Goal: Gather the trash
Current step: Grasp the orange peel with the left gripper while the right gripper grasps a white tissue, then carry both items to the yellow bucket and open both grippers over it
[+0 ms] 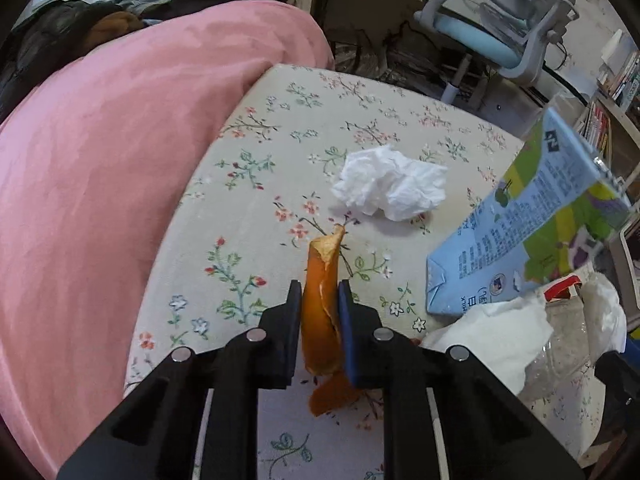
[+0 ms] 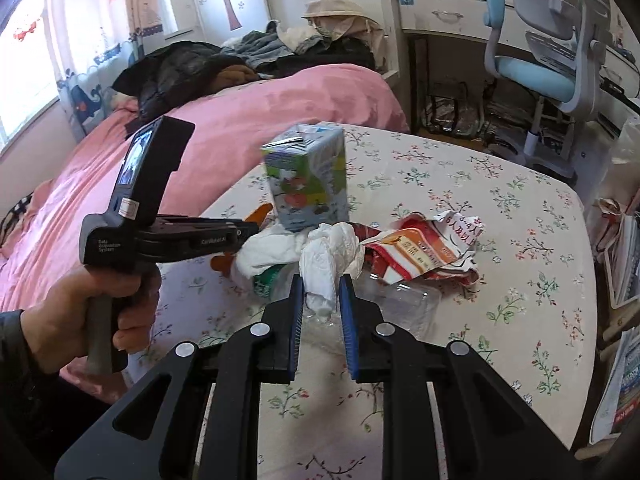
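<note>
1. Nearest to us, our left claw (image 1: 319, 296) is clamped on a strip of orange peel (image 1: 320, 304), its pads pressing both sides; the peel's lower end curls toward us under the claw and its torn tip pokes out beyond the pads, over the floral tabletop (image 1: 256, 184).
2. Our right claw (image 2: 322, 292) is clamped on a crumpled white tissue (image 2: 326, 264) that sits on top of the trash pile near the middle of the tabletop.
3. Under and just beyond that tissue we see a crushed clear plastic bottle (image 2: 400, 300), and to its right a crumpled red and white wrapper (image 2: 424, 252).
4. From the right claw's camera, our left hand (image 2: 92, 312) grips the handle of its tool at the near left.
5. Behind the pile stands a blue and green milk carton (image 2: 306, 178), upright.
6. A second loose tissue wad (image 1: 390, 188) lies alone farther out on the tabletop, apart from the peel.
7. Left of the tabletop spreads the pink bed (image 1: 100, 160); far right stands a blue and grey desk chair (image 2: 556, 52).
</note>
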`<state>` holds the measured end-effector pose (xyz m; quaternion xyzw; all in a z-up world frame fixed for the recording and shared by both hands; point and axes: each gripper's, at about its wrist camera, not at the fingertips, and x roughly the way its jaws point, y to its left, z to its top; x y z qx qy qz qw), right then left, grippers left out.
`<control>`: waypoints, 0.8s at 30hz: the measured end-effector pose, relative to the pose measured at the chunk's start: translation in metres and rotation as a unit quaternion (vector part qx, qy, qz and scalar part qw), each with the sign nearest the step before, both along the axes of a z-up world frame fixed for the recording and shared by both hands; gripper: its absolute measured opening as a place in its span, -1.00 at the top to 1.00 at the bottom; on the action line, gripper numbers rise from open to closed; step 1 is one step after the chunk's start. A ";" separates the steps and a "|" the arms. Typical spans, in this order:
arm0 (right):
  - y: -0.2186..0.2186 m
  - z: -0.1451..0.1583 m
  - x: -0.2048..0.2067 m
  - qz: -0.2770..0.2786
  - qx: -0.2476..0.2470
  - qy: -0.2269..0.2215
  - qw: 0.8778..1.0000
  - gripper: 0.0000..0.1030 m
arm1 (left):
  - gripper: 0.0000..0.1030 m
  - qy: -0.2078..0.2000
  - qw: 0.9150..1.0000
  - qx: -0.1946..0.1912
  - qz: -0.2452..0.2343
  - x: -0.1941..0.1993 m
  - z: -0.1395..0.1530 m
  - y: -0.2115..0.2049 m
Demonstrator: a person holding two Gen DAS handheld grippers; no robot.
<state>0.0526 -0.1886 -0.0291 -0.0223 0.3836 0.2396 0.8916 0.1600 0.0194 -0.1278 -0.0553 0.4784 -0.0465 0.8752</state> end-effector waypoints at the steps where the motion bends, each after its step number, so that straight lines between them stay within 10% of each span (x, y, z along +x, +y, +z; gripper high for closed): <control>1: 0.001 0.002 -0.003 0.002 0.004 0.000 1.000 0.67 | 0.65 -0.005 1.000 -0.001 0.002 -0.002 0.003 0.002; 24: -0.007 0.031 -0.084 0.020 0.033 -0.025 0.999 0.67 | 0.66 -0.087 0.995 -0.056 0.004 -0.103 0.059 0.011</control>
